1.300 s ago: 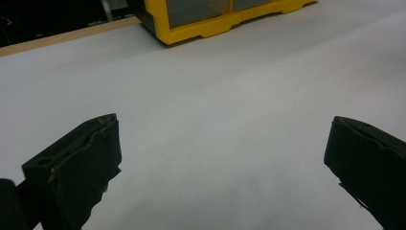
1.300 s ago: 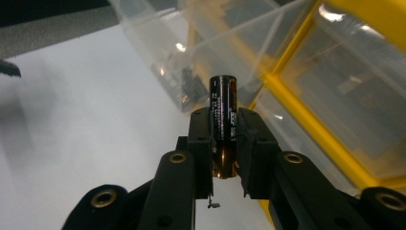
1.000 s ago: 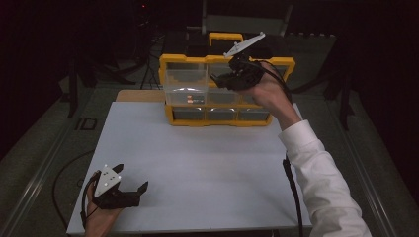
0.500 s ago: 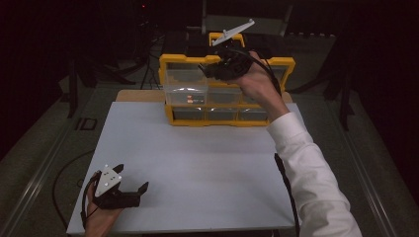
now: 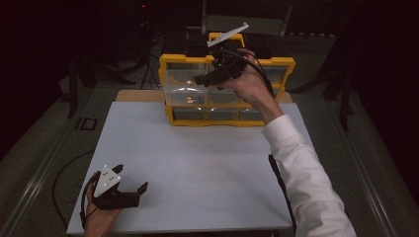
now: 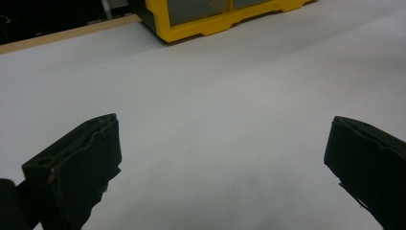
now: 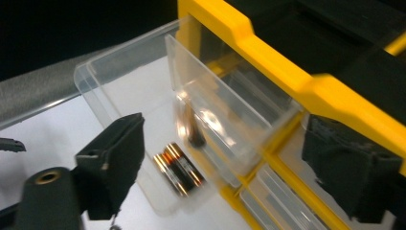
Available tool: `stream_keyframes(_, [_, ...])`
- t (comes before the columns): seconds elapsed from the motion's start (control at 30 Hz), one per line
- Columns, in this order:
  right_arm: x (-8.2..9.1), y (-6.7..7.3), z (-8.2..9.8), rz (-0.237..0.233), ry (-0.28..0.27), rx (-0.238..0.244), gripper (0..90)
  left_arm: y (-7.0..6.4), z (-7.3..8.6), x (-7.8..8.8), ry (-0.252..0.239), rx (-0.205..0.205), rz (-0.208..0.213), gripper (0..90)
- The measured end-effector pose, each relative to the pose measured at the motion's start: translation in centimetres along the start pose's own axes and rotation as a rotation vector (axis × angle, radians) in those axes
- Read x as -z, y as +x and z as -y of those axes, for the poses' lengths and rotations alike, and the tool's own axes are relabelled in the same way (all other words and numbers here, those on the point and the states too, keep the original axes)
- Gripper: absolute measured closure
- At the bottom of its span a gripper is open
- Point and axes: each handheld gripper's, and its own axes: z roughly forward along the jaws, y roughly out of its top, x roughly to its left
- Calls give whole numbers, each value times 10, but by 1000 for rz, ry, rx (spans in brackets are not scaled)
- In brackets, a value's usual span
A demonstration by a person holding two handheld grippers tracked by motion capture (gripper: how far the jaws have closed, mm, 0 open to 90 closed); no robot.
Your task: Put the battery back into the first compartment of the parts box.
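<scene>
Right gripper [image 5: 210, 76], jaws wide and empty, hangs above the yellow organizer [image 5: 281, 66]; its own view reveals two batteries [image 7: 179, 168] in the pulled-out clear drawer [image 7: 143, 81]. Left gripper [image 5: 129, 193], well short of the organizer, gapes empty

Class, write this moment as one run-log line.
left gripper: open, low over table | right gripper: open above clear drawer pulled out of yellow organizer | drawer: batteries

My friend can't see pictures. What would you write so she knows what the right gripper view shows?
A clear plastic drawer is pulled out of a yellow organizer, with two batteries lying side by side in it and a third, blurred one by an inner wall. The right gripper is above it, black jaws wide apart and holding nothing.
</scene>
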Motion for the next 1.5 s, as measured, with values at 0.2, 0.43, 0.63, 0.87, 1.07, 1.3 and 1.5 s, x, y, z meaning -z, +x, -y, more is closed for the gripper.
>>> stream_keyframes(0.2, [16, -10, 42, 25, -41, -34, 100, -1, -1, -1, 3, -4, 1, 0])
stream_keyframes(0.43, [26, -16, 127, 36, -52, -69, 93, -3, -1, -3, 1, -5, 0, 0])
stream_keyframes(0.63, [35, -8, 200, 29, -106, -125, 91, -3, -1, -5, -3, -5, -3, 0])
stream_keyframes(0.87, [49, 16, 271, 72, -196, -125, 91, -1, -3, -7, -28, 7, -5, 0])
stream_keyframes(1.07, [59, 33, 325, 98, -299, -125, 91, 2, -6, -6, -75, 36, -1, 0])
stream_keyframes(1.3, [62, 41, 364, 116, -375, -148, 91, 4, -6, -6, -95, 38, -9, 0])
stream_keyframes(1.5, [63, 39, 372, 124, -374, -156, 91, 3, -5, -9, -88, 31, -3, 0])
